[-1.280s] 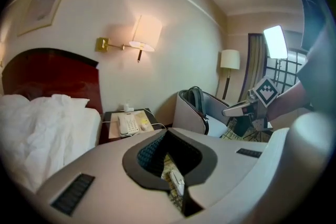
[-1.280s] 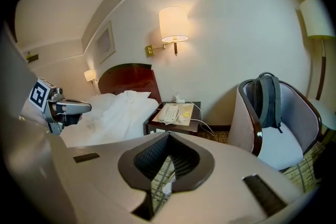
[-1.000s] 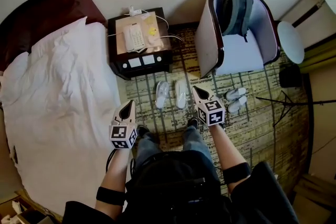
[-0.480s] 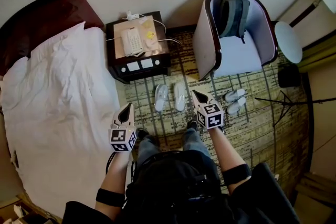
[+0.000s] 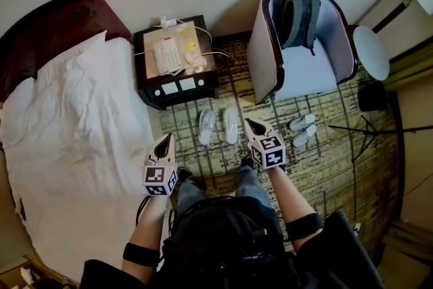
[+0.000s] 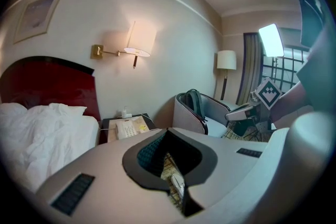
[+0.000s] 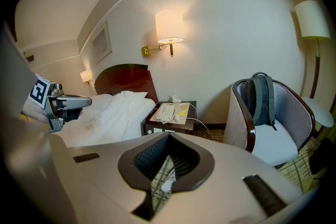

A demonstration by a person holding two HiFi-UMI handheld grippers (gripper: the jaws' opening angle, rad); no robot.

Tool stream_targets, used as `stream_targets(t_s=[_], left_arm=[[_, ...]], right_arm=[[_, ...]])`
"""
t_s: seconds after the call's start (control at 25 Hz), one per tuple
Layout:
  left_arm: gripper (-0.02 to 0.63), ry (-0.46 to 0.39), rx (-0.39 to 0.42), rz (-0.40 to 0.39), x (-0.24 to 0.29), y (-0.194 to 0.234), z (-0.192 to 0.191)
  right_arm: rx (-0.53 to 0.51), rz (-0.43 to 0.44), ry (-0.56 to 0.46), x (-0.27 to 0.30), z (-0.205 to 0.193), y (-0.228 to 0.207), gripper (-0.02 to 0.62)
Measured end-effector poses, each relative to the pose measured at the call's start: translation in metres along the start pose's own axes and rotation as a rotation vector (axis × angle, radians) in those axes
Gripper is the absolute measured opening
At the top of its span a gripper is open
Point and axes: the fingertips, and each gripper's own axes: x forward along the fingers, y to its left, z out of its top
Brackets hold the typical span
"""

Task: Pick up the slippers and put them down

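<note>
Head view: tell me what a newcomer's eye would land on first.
A big white bed fills the left side, and an armchair with a backpack in it stands at upper right. Between them, a pair of white slippers lies on the patterned carpet before the nightstand, just ahead of the left gripper and right gripper, both shut and empty.

Glossy dark wood nightstand (image 5: 177, 88), crumpled white cloth bedding (image 5: 74, 139).
</note>
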Motion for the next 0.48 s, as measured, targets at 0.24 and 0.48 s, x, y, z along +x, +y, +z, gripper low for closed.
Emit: stream_targets(t_s=[0.24,0.48], left_arm=[[0.0,0.005,0.005,-0.015,0.01,0.002,-0.001],[0.002,0.045,0.016,-0.053,0.026,0.0,-0.011]], right_arm=[[0.003,0.005,0.003,0.007,0.0,0.003,0.002],[0.008,0.016,0.014,0.025,-0.003,0.009,0.002]])
